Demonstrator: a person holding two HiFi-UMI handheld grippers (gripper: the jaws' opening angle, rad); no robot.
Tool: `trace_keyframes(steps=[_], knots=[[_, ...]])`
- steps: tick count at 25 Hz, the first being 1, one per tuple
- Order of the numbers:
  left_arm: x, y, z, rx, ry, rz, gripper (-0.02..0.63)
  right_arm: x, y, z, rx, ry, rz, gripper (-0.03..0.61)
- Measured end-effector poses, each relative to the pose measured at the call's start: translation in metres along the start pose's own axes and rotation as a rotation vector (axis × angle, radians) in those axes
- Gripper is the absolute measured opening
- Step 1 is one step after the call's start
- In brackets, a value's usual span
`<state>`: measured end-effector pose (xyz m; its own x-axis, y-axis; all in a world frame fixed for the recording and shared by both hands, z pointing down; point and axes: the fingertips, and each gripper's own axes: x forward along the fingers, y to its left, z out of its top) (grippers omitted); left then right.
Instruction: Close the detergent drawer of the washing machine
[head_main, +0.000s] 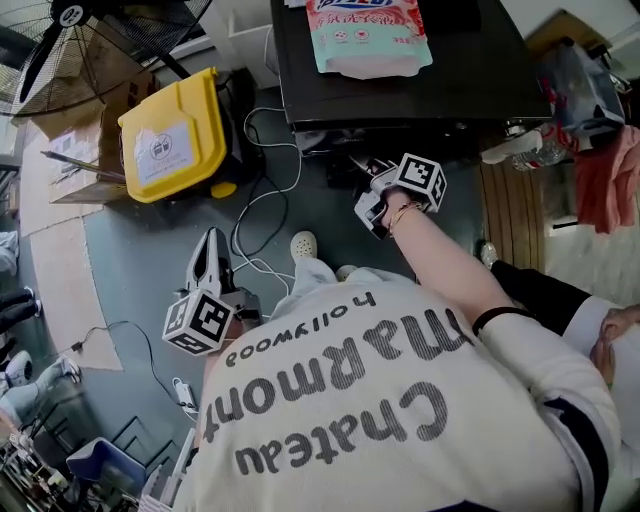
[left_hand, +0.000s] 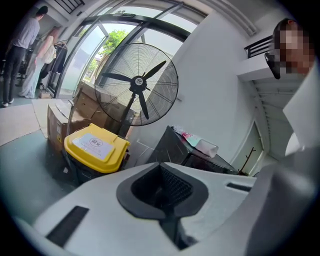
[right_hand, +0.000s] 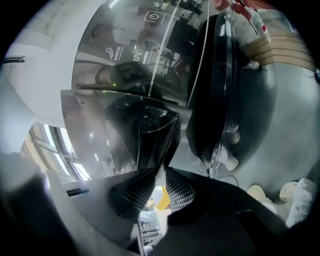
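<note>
The black washing machine (head_main: 480, 70) stands ahead of me, a detergent pouch (head_main: 368, 35) lying on top. In the right gripper view its glossy control panel (right_hand: 125, 55) and round door (right_hand: 225, 85) fill the picture. The dark detergent drawer (right_hand: 150, 132) juts out of the panel just beyond my right gripper (right_hand: 164, 172) (head_main: 368, 172). That gripper's jaws are a narrow gap apart with nothing between the pads, the tips close against the drawer's front. My left gripper (head_main: 210, 242) (left_hand: 169, 212) hangs low at my left, shut and empty, pointing toward the yellow bin.
A yellow bin (head_main: 175, 135) (left_hand: 97, 145) stands left of the washer, beside cardboard boxes and a large fan (left_hand: 137, 82) (head_main: 60, 15). White cables (head_main: 262, 195) trail over the floor by my feet. A wooden stand (head_main: 515, 215) with clutter is at right. People (left_hand: 22, 50) stand far left.
</note>
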<state>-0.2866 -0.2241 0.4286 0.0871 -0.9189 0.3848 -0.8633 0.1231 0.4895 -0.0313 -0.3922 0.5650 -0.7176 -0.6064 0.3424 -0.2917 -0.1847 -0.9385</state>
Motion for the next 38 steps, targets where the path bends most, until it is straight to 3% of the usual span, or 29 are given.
trace_keyframes(steps=[6,10,15,22,28,33,38], knots=[[0.021,-0.034,0.003,0.020,0.010,-0.062,0.008,-0.034,0.001,0.016,-0.013,-0.041,-0.046,0.089],[0.030,-0.053,-0.001,0.022,0.016,-0.102,0.008,-0.064,0.011,0.035,-0.034,-0.121,-0.075,0.089],[0.040,-0.085,0.002,0.025,0.009,-0.152,0.008,-0.099,0.048,0.065,-0.113,-0.233,-0.037,0.089],[0.048,-0.131,0.034,0.087,-0.063,-0.203,0.008,-0.127,0.151,0.083,-0.541,-0.301,0.024,0.086],[0.042,-0.161,0.056,0.107,-0.133,-0.267,0.008,-0.141,0.217,0.066,-0.857,-0.320,0.068,0.081],[0.040,-0.164,0.057,0.115,-0.139,-0.274,0.008,-0.140,0.235,0.050,-1.003,-0.303,0.078,0.080],[0.040,-0.167,0.060,0.117,-0.144,-0.273,0.008,-0.137,0.234,0.047,-1.050,-0.287,0.064,0.076]])
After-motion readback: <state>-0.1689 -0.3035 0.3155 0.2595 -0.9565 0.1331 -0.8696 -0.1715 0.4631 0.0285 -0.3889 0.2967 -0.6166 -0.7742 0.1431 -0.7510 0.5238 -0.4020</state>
